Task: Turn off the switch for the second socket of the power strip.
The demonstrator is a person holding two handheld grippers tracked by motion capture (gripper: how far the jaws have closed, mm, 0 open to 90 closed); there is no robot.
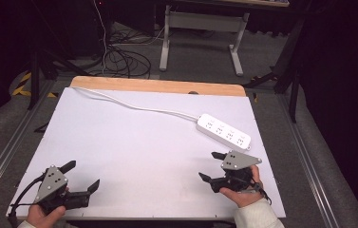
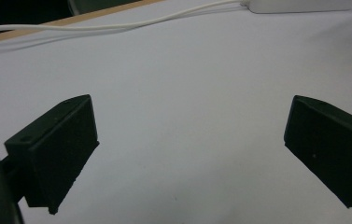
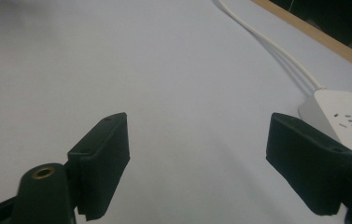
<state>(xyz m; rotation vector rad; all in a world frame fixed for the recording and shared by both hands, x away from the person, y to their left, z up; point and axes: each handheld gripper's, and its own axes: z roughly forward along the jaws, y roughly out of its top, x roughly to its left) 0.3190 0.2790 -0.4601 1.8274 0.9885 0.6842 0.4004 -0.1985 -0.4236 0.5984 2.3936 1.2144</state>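
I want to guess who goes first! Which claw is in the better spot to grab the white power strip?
Probably the right claw. It sits just below the power strip with its jaws open and empty, while the left claw is far across the table.

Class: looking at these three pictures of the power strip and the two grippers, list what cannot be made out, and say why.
- Power strip: socket details too small in the high view; cut off by the top edge in the left gripper view, and partly behind a jaw in the right gripper view.
- White cable: its far end runs off the table.
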